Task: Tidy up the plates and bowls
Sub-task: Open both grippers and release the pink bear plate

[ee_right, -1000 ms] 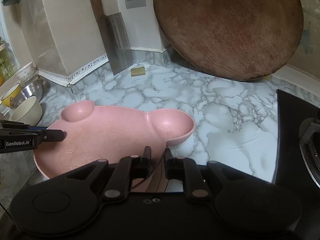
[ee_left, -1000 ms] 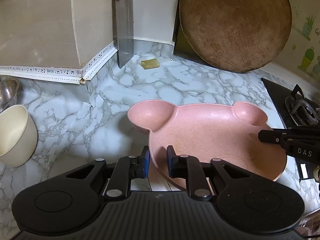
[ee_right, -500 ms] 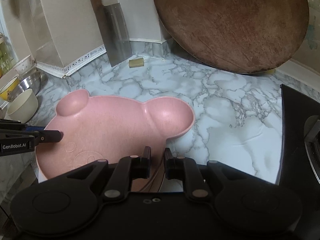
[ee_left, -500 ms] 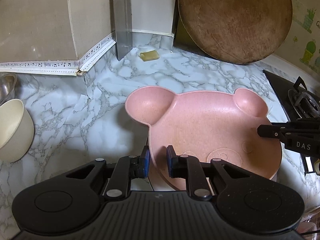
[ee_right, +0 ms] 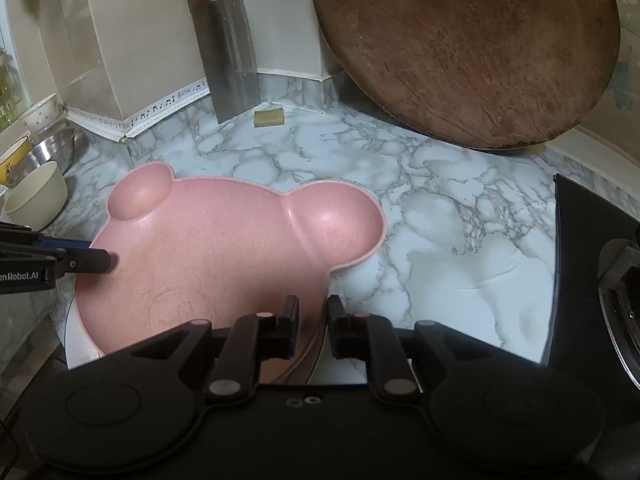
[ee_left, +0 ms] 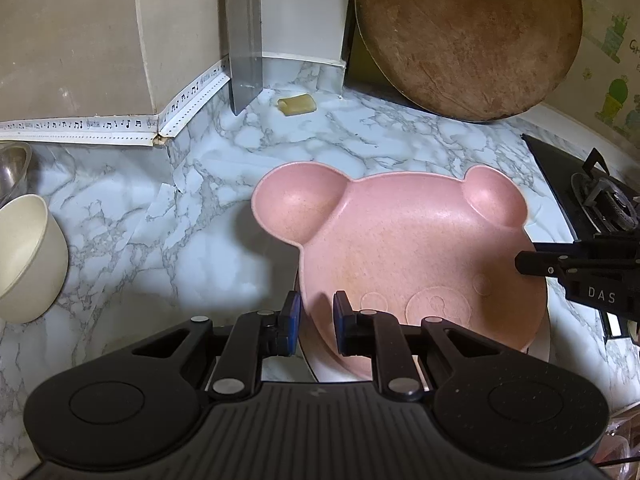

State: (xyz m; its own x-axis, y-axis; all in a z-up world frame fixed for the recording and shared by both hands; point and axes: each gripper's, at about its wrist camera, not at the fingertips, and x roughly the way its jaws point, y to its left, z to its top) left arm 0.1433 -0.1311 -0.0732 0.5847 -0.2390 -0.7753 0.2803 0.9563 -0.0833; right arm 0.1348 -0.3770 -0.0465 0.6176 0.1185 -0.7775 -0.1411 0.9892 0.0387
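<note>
A pink bear-shaped plate [ee_left: 404, 248] with two ear hollows is held between both grippers just over a white plate [ee_left: 542, 348] on the marble counter. My left gripper [ee_left: 316, 320] is shut on the pink plate's left rim. My right gripper [ee_right: 313, 322] is shut on its right rim; the plate also shows in the right wrist view [ee_right: 224, 252], with the white plate [ee_right: 76, 344] under it. The right gripper's fingers [ee_left: 536, 262] reach in from the right in the left wrist view. A cream bowl [ee_left: 28, 256] sits at the left.
A round wooden board [ee_left: 468, 36] and a cleaver [ee_left: 244, 40] lean on the back wall. A yellow soap bar [ee_left: 297, 104] lies near them. A black gas stove [ee_left: 592, 208] is at the right. Steel and patterned bowls [ee_right: 44, 156] stand at the far left.
The pink plate has come down and levelled, and the white plate under it has come into view. Both grippers keep their hold on its rims.
</note>
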